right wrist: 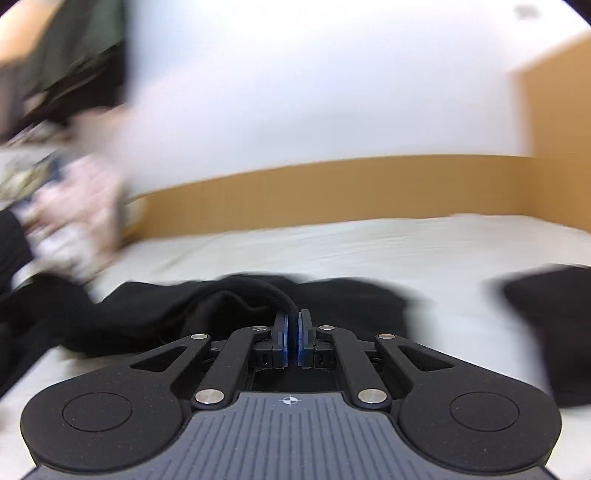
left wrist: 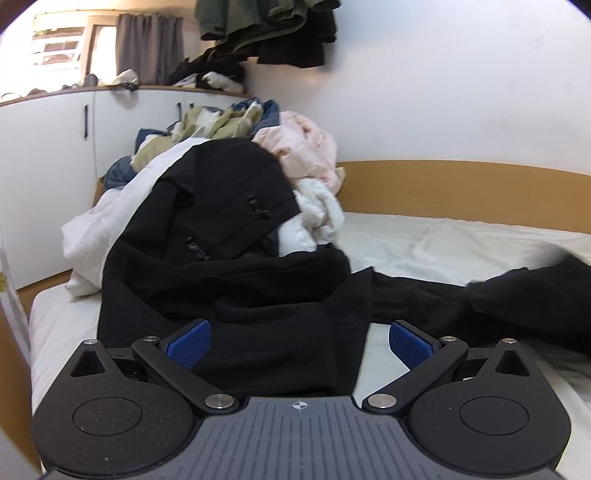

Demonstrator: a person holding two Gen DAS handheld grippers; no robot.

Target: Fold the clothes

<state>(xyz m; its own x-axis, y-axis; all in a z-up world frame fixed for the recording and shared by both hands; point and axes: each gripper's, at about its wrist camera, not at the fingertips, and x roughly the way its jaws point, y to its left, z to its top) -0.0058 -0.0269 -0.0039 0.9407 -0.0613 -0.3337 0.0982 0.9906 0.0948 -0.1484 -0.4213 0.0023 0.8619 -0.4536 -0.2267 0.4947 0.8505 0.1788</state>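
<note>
Left wrist view: the bed [left wrist: 461, 236] with its white sheet fills the scene, a wooden headboard [left wrist: 461, 188] at its far edge against the wall. At the bed's far left corner rises a heap of clothes [left wrist: 221, 147] in white, tan, blue and pink, partly draped by a black jacket [left wrist: 225, 199]. Behind the heap stands a white cupboard [left wrist: 48, 125] with more laundry on top, and dark clothes hang [left wrist: 273, 29] on the wall above. The black garment [left wrist: 266, 317] lies spread on the sheet in front of the heap, rumpled, one long part stretching toward the bed's right side. The left gripper [left wrist: 297, 341] hangs just over its near edge, jaws spread wide, blue pads [left wrist: 190, 341] holding nothing.

Right wrist view: much is blurred. The headboard [right wrist: 332, 184] runs behind the bed [right wrist: 406, 243], with a wooden panel [right wrist: 557, 129] at the right. The heap [right wrist: 66, 206] is a smear at the bed's left. The black garment [right wrist: 221, 310] lies bunched on the sheet, another dark part [right wrist: 550, 325] off to the right. The right gripper [right wrist: 292, 334] is clenched on a raised fold of it
</note>
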